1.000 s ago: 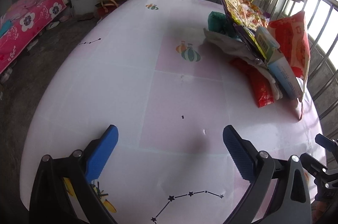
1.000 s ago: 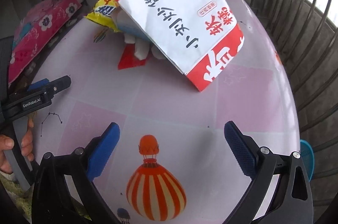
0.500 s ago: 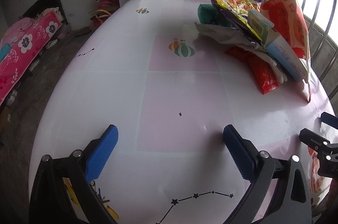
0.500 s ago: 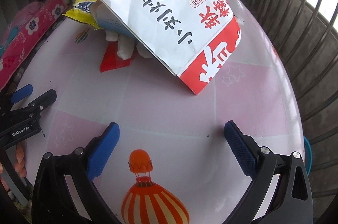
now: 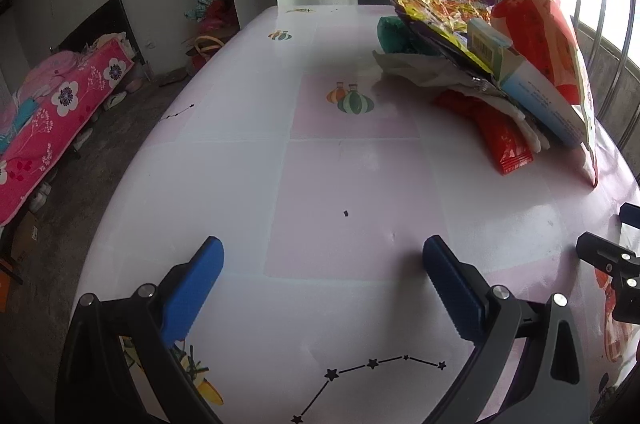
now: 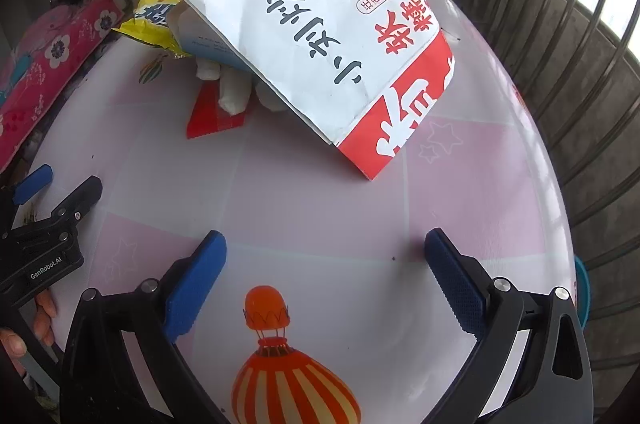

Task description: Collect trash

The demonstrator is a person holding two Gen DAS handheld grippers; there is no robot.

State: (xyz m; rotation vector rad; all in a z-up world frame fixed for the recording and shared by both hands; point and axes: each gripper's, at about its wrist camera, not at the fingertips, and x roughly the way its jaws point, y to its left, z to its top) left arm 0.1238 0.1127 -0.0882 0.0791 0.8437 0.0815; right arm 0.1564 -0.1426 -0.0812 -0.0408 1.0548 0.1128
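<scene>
A heap of trash lies on the round table: a big red-and-white snack bag (image 6: 320,35) (image 5: 548,35) leans on top, over a yellow-purple foil bag (image 5: 436,15), a blue-white carton (image 5: 536,95), crumpled white tissue (image 6: 232,91), a red wrapper (image 5: 500,135) (image 6: 212,115) and a green packet (image 5: 394,33). My left gripper (image 5: 322,278) is open over bare tabletop, well short and left of the heap. My right gripper (image 6: 324,274) is open above a balloon print, its fingers short of the big bag's lower corner. Nothing sits between either pair of fingers.
The table (image 5: 248,191) has a pink-and-white cloth with balloon and star prints. A bed with a pink floral cover (image 5: 52,115) stands left on the floor. Metal window bars (image 6: 560,63) run close along the right. A hand (image 6: 24,328) holds the other gripper at the left edge.
Both grippers have edged forward toward the heap, which looms larger and closer in both views. The left view has swung right. Jaws stay open.
</scene>
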